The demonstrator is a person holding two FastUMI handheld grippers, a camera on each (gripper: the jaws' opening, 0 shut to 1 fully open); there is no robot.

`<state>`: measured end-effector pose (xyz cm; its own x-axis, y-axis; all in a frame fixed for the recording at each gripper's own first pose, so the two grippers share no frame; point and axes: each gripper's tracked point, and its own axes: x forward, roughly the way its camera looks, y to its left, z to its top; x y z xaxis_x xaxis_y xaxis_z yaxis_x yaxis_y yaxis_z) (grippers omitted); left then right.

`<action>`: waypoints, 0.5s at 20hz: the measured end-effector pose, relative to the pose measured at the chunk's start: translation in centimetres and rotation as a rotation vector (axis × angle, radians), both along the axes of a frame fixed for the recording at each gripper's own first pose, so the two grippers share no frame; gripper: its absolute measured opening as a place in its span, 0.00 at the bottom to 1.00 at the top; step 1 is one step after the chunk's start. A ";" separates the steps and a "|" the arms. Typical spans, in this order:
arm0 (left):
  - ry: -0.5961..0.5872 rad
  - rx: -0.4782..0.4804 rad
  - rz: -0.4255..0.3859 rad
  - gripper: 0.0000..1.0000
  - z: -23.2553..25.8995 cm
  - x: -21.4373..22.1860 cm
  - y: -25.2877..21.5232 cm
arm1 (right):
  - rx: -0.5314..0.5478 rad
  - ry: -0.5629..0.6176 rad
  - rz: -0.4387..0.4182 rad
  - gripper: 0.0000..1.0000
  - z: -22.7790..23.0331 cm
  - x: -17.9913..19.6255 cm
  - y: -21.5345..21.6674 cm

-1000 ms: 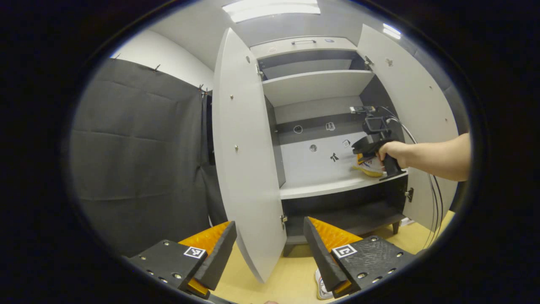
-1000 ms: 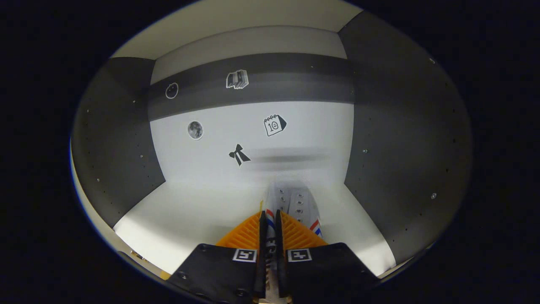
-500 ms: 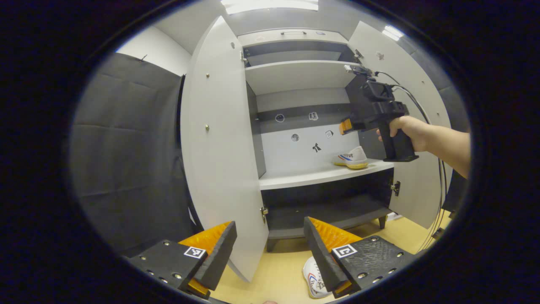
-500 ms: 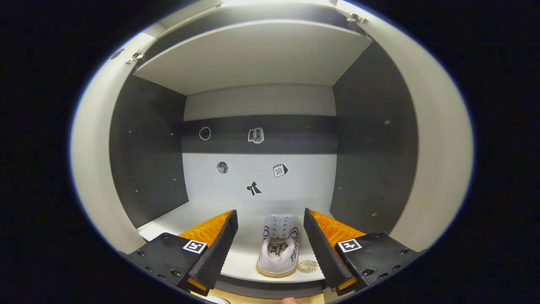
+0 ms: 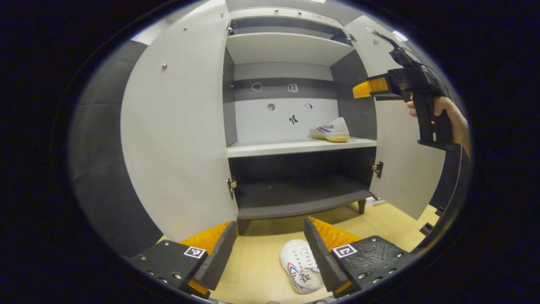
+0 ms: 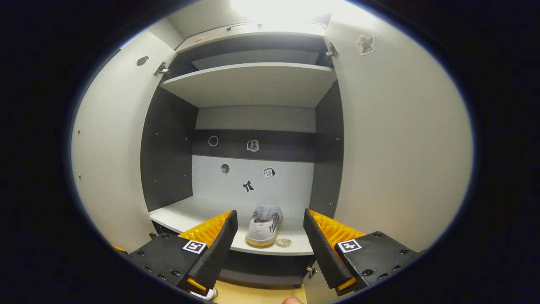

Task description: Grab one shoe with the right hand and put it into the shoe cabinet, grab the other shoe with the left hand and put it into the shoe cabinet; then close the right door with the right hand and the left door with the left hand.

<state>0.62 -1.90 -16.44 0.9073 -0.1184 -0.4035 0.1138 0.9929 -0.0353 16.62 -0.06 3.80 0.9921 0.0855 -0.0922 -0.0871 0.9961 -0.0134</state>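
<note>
We see floor shoe (image 5: 300,266) at bottom centre, just right of gap in spread, empty left claw (image 5: 270,249), long axis toward upper left; left claw nearer. Right claw (image 6: 270,249) spread, empty.

right tongs (image 6: 268,245) opened, backed away, shoe (image 6: 263,226) left on shelf (image 6: 190,213)

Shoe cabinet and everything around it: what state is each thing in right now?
Left door: open.
Right door: open.
Shoe on shelf: resting on the middle shelf, right side.
Shoe on floor: lying in front of the cabinet, not grasped.
Left gripper: jaws open, empty.
Right gripper: jaws open, empty.
</note>
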 end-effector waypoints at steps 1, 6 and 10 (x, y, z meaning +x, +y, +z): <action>0.025 -0.012 -0.011 0.93 -0.8 0.0 -0.3 | -0.005 0.013 -0.007 0.94 -0.7 -0.7 -0.4; 0.133 -0.034 -0.078 0.93 -5.5 -0.3 -2.0 | -0.001 0.068 -0.022 0.97 -3.1 -4.1 -1.2; 0.240 -0.038 -0.100 0.92 -10.4 -0.7 -2.9 | -0.016 0.113 -0.032 0.97 -5.2 -6.3 -1.6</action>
